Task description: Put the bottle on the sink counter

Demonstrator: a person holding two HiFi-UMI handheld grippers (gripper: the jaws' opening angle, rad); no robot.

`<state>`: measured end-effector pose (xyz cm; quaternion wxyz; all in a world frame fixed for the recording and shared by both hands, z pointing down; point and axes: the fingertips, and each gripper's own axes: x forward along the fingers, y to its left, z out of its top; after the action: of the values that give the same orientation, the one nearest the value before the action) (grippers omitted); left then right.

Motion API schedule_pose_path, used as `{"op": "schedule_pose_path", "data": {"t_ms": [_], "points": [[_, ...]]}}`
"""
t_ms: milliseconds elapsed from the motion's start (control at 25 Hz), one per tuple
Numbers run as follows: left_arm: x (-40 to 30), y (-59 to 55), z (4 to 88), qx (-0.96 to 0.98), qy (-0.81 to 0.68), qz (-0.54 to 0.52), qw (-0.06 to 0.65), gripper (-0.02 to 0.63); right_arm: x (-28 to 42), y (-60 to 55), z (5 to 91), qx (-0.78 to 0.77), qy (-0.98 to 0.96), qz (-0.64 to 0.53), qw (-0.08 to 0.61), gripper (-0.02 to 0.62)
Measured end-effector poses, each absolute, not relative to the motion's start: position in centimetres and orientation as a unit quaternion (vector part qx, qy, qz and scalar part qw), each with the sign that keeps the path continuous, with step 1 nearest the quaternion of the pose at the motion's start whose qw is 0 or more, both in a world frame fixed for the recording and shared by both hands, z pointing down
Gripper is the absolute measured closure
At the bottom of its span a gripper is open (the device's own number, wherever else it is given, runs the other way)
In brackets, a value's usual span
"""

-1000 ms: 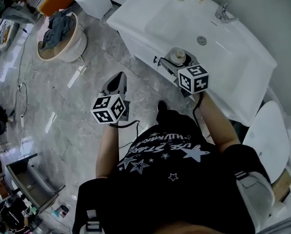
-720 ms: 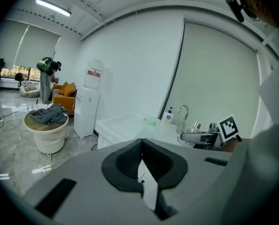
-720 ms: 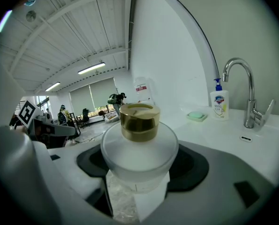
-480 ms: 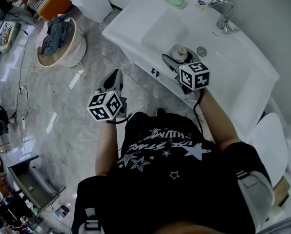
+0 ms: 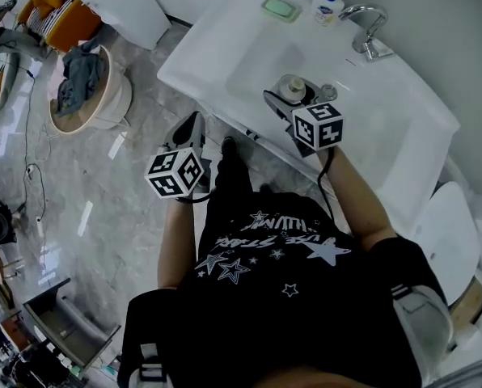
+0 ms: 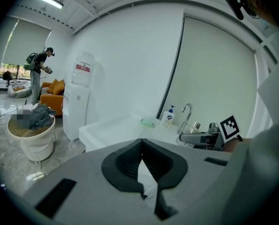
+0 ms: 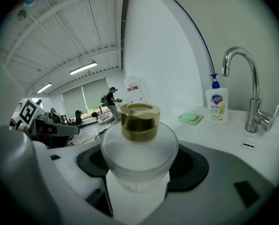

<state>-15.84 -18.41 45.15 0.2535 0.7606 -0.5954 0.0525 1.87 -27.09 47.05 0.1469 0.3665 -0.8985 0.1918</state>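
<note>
I'd say the carrying step is in hand: the right tool (image 5: 287,102) is clenched round the frosted bottle (image 5: 294,89) with the gold cap, holding it upright near the middle of the head view, seemingly over the white basin (image 5: 261,55) by its drain and not yet set down. Next it wants a flat stretch of the desk (image 5: 403,124) right of the basin, a level lowering until the base sits, and only then a loosening of the jaws. The left tool (image 5: 194,124), left of centre, has its jaws pressed together on nothing and hangs over the floor. At the top, the faucet (image 5: 364,24), a pump soap bottle (image 5: 327,3) and a green soap dish (image 5: 281,9) crowd the back edge, so that strip looks best avoided; a basket of clothes (image 5: 83,91) stands well apart at upper left
</note>
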Motion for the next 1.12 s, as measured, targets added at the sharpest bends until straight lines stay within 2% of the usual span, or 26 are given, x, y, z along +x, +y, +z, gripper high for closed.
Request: {"op": "schedule_pose_path", "data": {"t_ms": [1120], "points": [[-22.0, -45.5, 49.0, 0.834, -0.462, 0.111, 0.281, 0.598, -4.9, -49.9, 51.3, 0.481, -0.830, 0.225, 0.170, 0.265]]}}
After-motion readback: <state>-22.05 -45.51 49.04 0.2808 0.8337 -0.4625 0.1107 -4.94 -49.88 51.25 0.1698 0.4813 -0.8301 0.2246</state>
